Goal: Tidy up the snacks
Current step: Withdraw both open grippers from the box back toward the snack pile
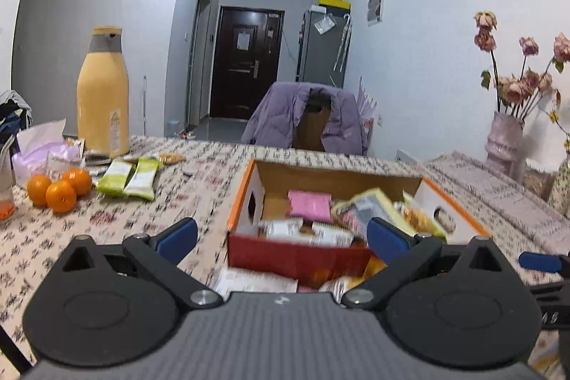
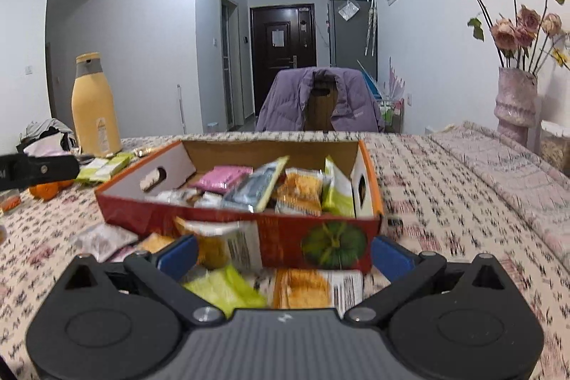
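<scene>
Both our left gripper [image 1: 281,237] and right gripper [image 2: 283,255] hang with jaws spread wide and empty before the box [image 2: 320,237], which sits mid-table and already holds many packets. For this step we lower the right gripper onto the orange packet [image 2: 306,287] at the table's near edge, probably lying flat though blur hides its outline, and pinch one end so its neighbours stay put. Two green packets [image 1: 128,178] wait near the left edge; the table [image 2: 445,187] right of the box gives room.
</scene>
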Demonstrator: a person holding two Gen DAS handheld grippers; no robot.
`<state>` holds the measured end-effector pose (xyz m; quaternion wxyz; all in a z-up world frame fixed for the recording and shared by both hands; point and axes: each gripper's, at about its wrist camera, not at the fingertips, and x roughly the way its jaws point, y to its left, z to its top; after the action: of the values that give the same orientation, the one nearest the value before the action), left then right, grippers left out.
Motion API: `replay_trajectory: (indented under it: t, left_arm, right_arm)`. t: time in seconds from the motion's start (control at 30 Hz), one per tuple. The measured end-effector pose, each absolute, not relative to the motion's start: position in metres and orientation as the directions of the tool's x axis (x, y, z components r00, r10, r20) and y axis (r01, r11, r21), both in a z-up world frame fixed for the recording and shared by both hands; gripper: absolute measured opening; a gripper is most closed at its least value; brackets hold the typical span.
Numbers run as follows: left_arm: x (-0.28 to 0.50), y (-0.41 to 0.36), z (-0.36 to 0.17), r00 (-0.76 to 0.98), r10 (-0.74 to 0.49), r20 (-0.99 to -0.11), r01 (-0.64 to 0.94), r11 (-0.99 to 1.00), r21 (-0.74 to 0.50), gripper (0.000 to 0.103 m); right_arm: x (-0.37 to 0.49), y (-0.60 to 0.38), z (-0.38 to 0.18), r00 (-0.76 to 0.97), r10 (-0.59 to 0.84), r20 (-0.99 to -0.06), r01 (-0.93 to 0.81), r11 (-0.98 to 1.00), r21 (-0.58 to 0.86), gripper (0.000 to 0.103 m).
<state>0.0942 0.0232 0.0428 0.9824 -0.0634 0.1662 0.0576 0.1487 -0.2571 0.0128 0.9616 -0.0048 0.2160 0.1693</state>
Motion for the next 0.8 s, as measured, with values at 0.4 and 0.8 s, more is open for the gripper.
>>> replay_trajectory:
  t: [0.4, 0.8]
  left_arm:
    - [0.076, 0.044, 0.013, 0.911, 0.077, -0.405, -0.132, 0.985, -0.110, 0.103]
    - [0.078, 0.041, 0.011, 0.909, 0.056, -0.413, -0.112, 0.987, -0.113, 0.103]
  right_arm:
    - [0.141, -0.264, -0.001, 0.835, 0.304, -0.459, -0.314, 0.948, 0.057, 0.103]
    - [0.190, -0.267, -0.022, 0.768, 0.200, -0.608, -0.237, 0.971, 0.020, 0.103]
